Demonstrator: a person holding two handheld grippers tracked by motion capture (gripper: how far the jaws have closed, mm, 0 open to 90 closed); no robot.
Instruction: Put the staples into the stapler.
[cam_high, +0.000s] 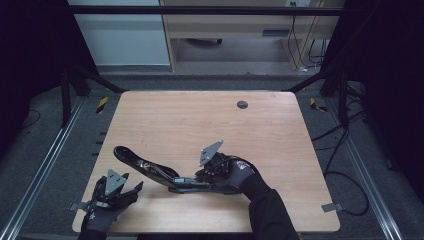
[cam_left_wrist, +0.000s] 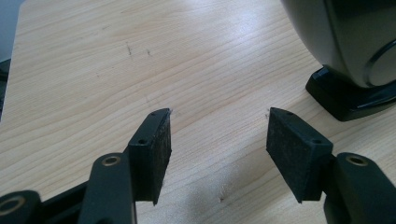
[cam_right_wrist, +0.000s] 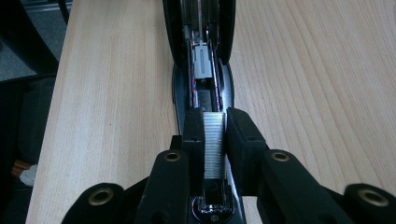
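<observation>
Stapler (cam_high: 165, 175) lay opened on the pale wood surface (cam_high: 200, 120), grey floor beyond it. My right fingers (cam_right_wrist: 215, 140) gripped a staple strip (cam_right_wrist: 214, 144) over its track; left fingers (cam_left_wrist: 217, 140) stood open beside it.

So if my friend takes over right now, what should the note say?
Right gripper: fingers shut on a strip of staples, held over the rear of the open stapler's channel.
Left gripper: open, holding nothing, beside the stapler's raised lid.
Stapler: lies opened on the table, lid swung out to the left.
Done: stapler opened, strip picked up.
Left: seat the strip in the channel, let go, close the lid.
</observation>
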